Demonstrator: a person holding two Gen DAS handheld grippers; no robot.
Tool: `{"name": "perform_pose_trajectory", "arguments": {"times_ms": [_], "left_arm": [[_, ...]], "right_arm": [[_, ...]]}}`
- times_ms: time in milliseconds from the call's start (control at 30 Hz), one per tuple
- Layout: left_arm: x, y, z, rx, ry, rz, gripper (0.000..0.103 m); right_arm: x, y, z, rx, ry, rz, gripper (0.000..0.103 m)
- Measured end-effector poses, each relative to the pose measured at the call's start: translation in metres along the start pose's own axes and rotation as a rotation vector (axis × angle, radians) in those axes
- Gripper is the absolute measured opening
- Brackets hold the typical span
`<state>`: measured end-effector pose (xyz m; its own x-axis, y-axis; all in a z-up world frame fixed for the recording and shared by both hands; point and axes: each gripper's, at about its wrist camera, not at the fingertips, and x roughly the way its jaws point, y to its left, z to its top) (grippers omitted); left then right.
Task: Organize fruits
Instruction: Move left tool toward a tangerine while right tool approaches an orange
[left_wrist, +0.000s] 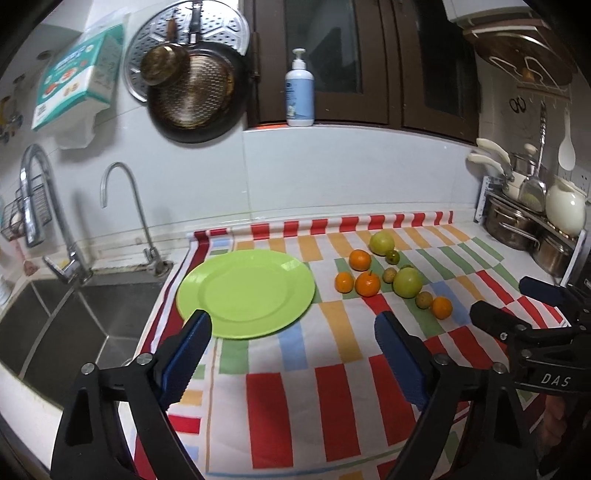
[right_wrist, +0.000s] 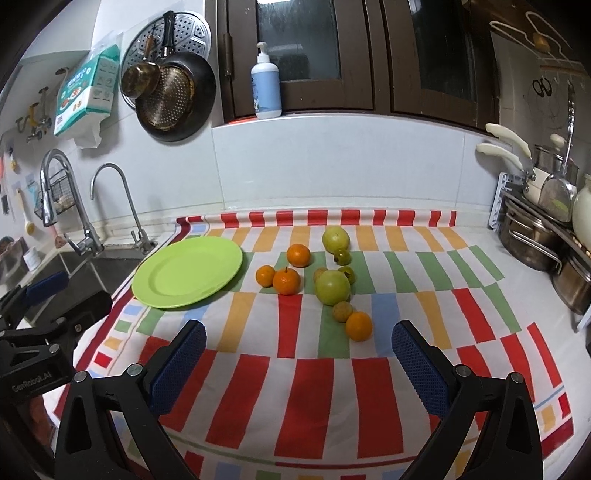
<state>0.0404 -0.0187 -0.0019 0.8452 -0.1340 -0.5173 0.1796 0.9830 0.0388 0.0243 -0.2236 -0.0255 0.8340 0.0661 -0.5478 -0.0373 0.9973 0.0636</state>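
Observation:
An empty green plate (left_wrist: 245, 293) (right_wrist: 188, 271) lies on the striped cloth near the sink. To its right sits a cluster of fruit: several oranges (left_wrist: 367, 284) (right_wrist: 286, 281), two large green fruits (left_wrist: 407, 282) (right_wrist: 332, 287) and a few small brownish-green ones (left_wrist: 423, 300) (right_wrist: 342, 311). My left gripper (left_wrist: 291, 328) is open and empty, above the cloth at the plate's near edge. My right gripper (right_wrist: 299, 339) is open and empty, just short of the nearest orange (right_wrist: 358, 325). Each gripper shows at the edge of the other's view.
A steel sink (left_wrist: 55, 325) with two taps (left_wrist: 122, 199) is left of the cloth. A rack of pots (right_wrist: 535, 236) and a white kettle (left_wrist: 565, 206) stand at the right. Pans (left_wrist: 195, 96) hang on the wall; a pump bottle (left_wrist: 299, 92) stands on the sill.

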Motion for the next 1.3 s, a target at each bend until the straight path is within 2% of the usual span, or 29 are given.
{"name": "perform_pose_trajectory", "arguments": {"times_ms": [533,967,1300], "left_arm": [[0.083,-0.032,0.024,0.153,0.058,-0.119,0.077],[0.149,-0.057,0.023,0.225,0.152,-0.211,0.063],[0.189,-0.078,0.02,0.307,0.187,-0.289,0.051]], "right_arm": [[0.069,-0.027,0.01,0.02,0.112,-0.025,0.083],[0.121,-0.052,-0.002,0.104,0.24,-0.042,0.074],[0.141,-0.065,-0.011,0.155,0.279,-0.06,0.068]]}}
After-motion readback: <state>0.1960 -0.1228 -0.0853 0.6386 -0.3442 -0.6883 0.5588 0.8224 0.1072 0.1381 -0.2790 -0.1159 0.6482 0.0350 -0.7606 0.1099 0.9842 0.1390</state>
